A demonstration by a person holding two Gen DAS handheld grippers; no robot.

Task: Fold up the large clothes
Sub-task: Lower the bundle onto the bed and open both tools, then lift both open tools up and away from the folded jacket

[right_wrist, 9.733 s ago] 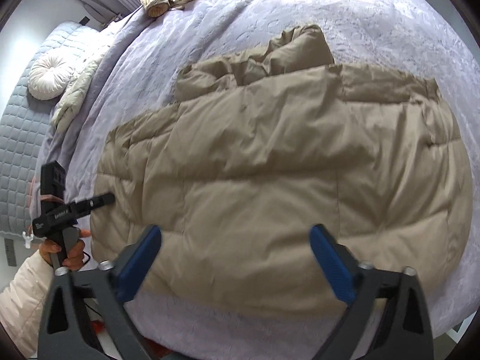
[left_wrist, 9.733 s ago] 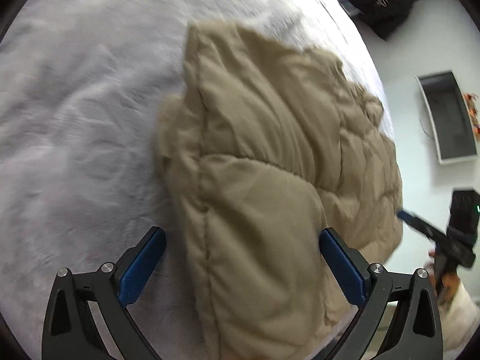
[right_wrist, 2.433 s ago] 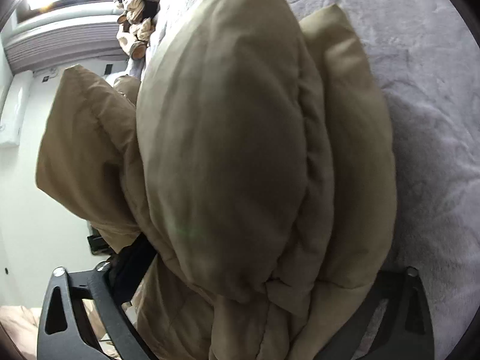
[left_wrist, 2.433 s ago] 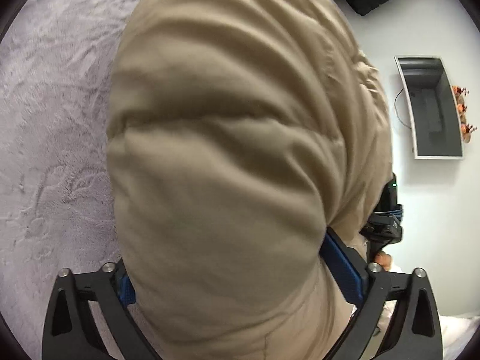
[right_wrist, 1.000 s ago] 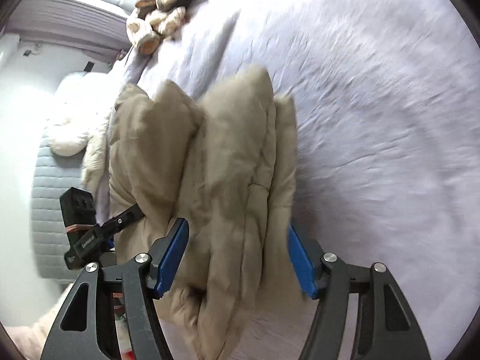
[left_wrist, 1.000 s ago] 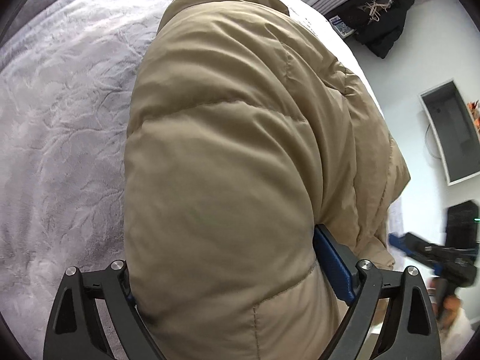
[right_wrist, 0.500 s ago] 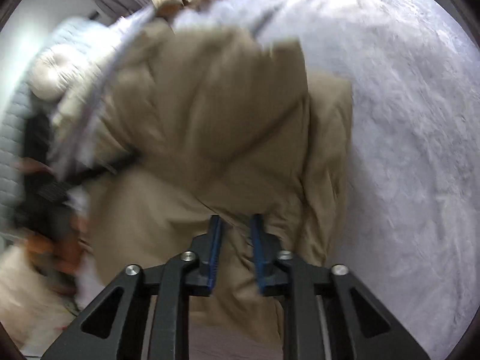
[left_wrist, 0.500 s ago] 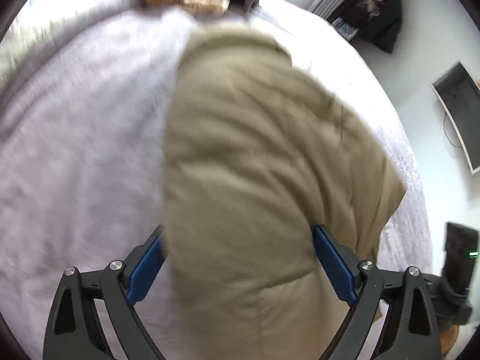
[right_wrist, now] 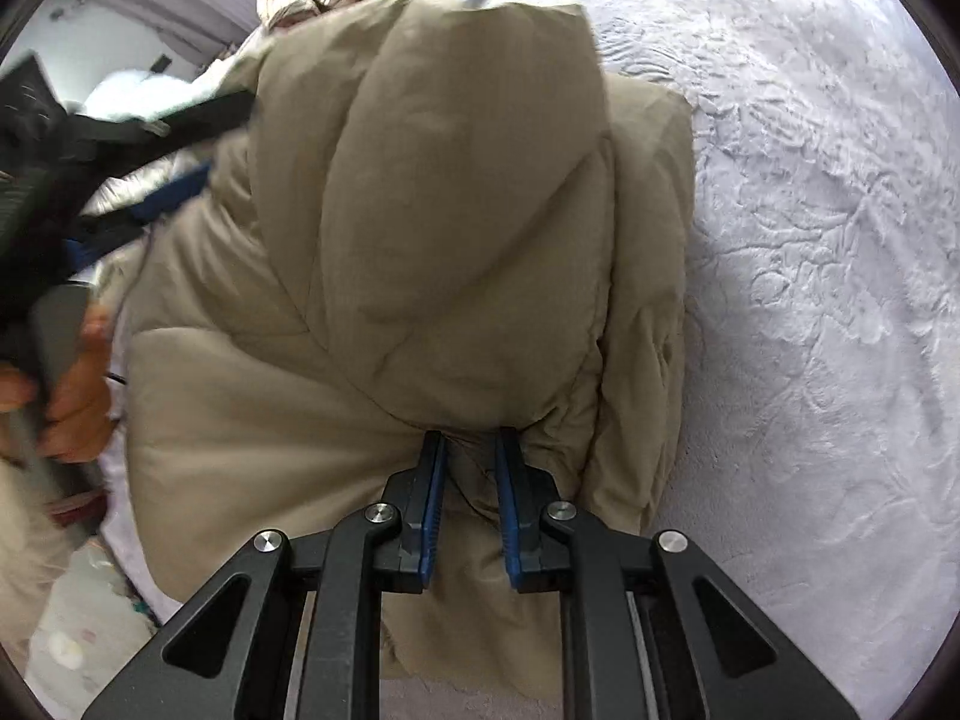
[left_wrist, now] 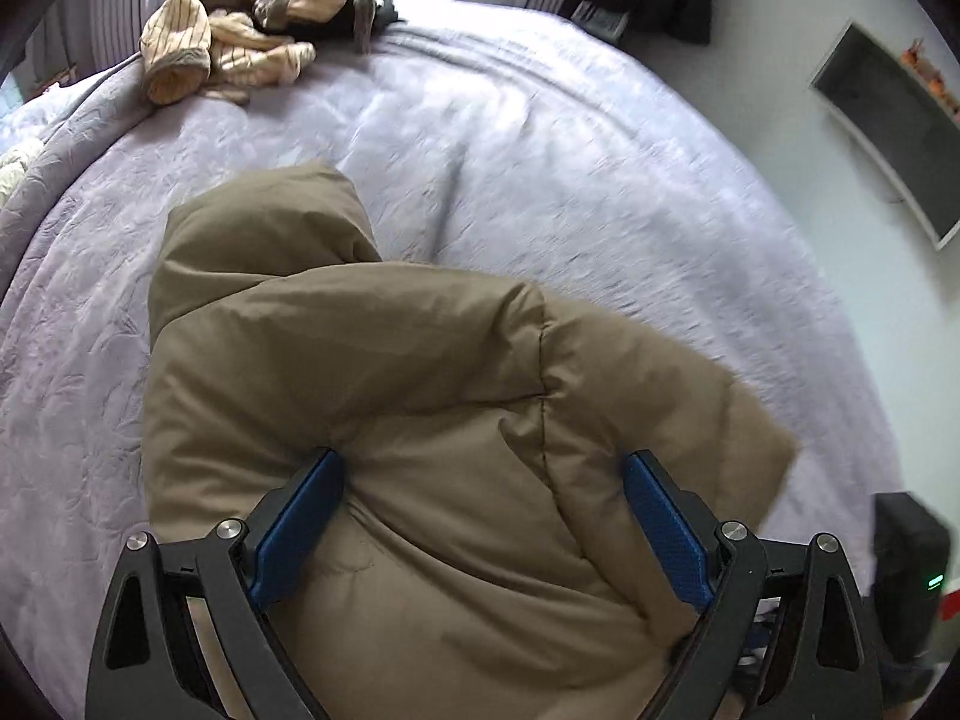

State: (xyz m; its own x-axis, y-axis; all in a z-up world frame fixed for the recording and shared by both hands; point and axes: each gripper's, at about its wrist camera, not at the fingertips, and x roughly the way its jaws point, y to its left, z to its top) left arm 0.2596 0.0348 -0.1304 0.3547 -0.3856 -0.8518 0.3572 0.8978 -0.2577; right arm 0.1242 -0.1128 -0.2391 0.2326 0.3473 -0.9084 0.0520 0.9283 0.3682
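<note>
The tan puffer jacket (left_wrist: 384, 396) lies bunched in a thick folded stack on the bed (left_wrist: 570, 180), well short of the striped clothes heap (left_wrist: 240, 36) at the bed's far end. It looks light, soft and springy, likely to puff open, so seams or edges should hold best. The left gripper (left_wrist: 480, 522) stands wide astride it; the right gripper (right_wrist: 470, 498) pinches a narrow fold. No writing is readable.

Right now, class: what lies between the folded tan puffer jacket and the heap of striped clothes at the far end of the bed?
Only bare lilac bedspread separates the jacket from the striped heap, seen in the left wrist view.
</note>
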